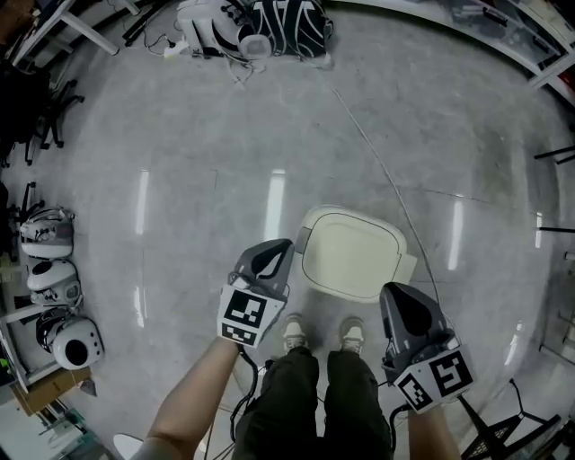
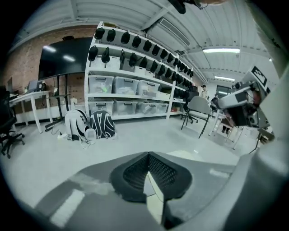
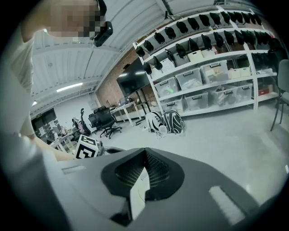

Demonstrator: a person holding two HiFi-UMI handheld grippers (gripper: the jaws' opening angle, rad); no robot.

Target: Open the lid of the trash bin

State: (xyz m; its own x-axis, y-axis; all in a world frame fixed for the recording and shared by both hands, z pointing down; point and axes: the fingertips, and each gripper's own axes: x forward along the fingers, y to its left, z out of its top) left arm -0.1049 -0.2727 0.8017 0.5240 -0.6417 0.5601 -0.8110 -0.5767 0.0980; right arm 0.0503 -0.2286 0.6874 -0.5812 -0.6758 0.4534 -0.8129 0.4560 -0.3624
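Cream rounded plastic trash bin (image 1: 352,252) stands on the polished grey floor (image 1: 225,135), lid down, just ahead of the person's pale shoes (image 1: 295,332). Left gripper (image 1: 277,254) hangs by its left edge and right gripper (image 1: 402,301) by its near right corner, both pinched closed on nothing.

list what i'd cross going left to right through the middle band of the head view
white helmet-like gear → left gripper → cream trash bin → right gripper

floor (image 1: 180,135): grey, glossy | standing on it: trash bin (image 1: 350,252), lid down; backpacks (image 1: 287,22); shoes (image 1: 295,332)
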